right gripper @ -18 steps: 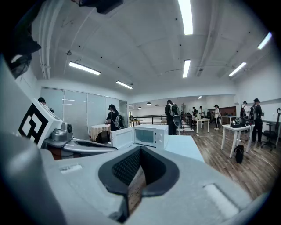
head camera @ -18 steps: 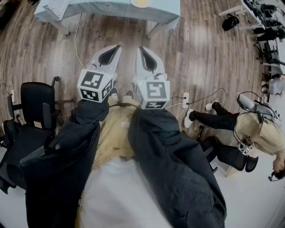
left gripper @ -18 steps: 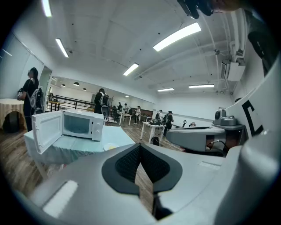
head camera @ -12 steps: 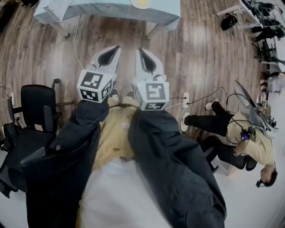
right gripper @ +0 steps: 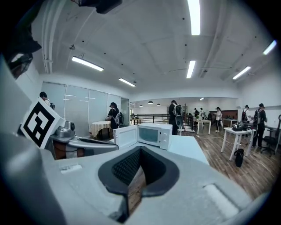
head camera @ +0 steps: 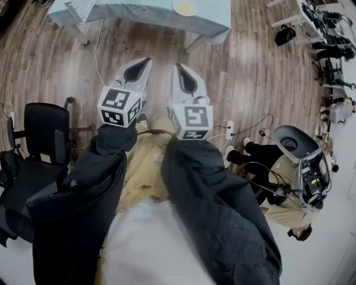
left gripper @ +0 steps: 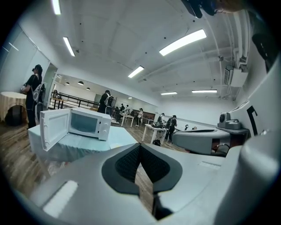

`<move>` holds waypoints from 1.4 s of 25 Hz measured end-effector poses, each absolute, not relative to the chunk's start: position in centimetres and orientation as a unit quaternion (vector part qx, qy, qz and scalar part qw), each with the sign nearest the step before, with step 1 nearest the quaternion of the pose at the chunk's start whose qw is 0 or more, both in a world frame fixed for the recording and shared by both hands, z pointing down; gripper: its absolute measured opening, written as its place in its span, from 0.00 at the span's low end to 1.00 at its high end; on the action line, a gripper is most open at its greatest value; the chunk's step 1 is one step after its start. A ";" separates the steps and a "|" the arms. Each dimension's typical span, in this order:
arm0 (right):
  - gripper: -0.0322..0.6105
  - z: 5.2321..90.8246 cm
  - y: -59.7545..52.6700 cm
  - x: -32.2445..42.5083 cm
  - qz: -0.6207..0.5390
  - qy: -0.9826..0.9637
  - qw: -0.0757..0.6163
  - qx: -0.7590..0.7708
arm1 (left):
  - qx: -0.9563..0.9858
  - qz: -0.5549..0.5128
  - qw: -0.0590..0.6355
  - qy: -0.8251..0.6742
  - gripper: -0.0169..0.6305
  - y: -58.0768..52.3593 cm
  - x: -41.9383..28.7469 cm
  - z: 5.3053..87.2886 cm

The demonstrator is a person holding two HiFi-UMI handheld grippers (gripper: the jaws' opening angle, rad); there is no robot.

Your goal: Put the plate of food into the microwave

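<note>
A plate of yellow food (head camera: pixel 183 6) sits on the light-blue clothed table (head camera: pixel 139 12) at the top edge of the head view. The white microwave (left gripper: pixel 85 124) stands on that table with its door (left gripper: pixel 53 129) swung open; it also shows in the right gripper view as the microwave (right gripper: pixel 153 134). My left gripper (head camera: pixel 146 60) and right gripper (head camera: pixel 178 67) are held side by side over the wooden floor, short of the table. Both are shut with nothing between the jaws, as the left gripper (left gripper: pixel 140 147) and right gripper (right gripper: pixel 140 151) views show.
A black office chair (head camera: pixel 44 133) stands at the left. A seated person (head camera: pixel 289 189) with gear is at the right, near a power strip (head camera: pixel 231 125) and cables on the floor. More tables and people fill the far room.
Both grippers have stayed almost still and shut. The table and plate show slightly more at the top. The person at the right has bent over and shifted.
</note>
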State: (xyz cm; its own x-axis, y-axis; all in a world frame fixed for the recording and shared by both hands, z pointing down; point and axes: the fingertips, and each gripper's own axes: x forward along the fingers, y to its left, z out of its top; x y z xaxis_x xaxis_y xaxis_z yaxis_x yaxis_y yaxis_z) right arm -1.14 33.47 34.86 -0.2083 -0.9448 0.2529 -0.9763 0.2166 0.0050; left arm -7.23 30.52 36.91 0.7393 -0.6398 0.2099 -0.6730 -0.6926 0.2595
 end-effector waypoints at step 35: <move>0.05 37.6 19.2 7.7 0.119 -0.801 0.096 0.579 | 0.912 0.091 0.168 -0.363 0.03 16.9 2.3 38.5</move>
State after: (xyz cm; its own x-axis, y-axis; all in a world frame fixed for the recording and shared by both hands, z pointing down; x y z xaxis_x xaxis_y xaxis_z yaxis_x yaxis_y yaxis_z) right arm 7.66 19.20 37.57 -0.3107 -0.9049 0.2910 -0.9504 0.3010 -0.0787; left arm 2.27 16.91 38.49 0.7204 -0.6310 0.2880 -0.6922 -0.6802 0.2412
